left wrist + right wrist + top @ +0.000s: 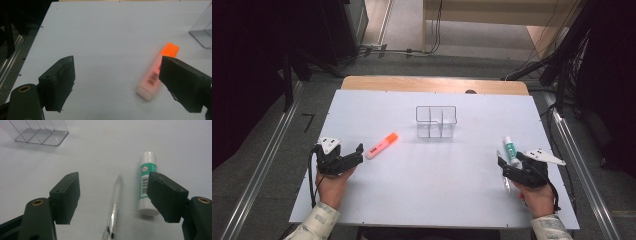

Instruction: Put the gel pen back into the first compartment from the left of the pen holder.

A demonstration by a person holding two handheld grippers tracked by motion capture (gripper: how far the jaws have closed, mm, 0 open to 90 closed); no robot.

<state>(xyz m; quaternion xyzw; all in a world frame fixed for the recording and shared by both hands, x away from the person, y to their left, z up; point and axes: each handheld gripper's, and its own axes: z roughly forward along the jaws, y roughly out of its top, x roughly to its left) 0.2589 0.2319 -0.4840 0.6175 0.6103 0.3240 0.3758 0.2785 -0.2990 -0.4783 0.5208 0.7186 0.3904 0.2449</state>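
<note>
Setting: a lab or test room rigged for recording, not a home. A white table (432, 190) stands on grey carpet, its wooden edge showing at the far side. Dark curtains (247, 60) and black stands (287, 80) flank it left and right. Metal floor rails (262, 170) run along both sides of the table. Cables (412, 51) trail across the floor behind, toward a pale wooden bench or desk (492, 12). On the table, only office stationery: a clear plastic organiser (436, 121), a highlighter (382, 145), a glue stick (511, 150), a pen (115, 207).
</note>
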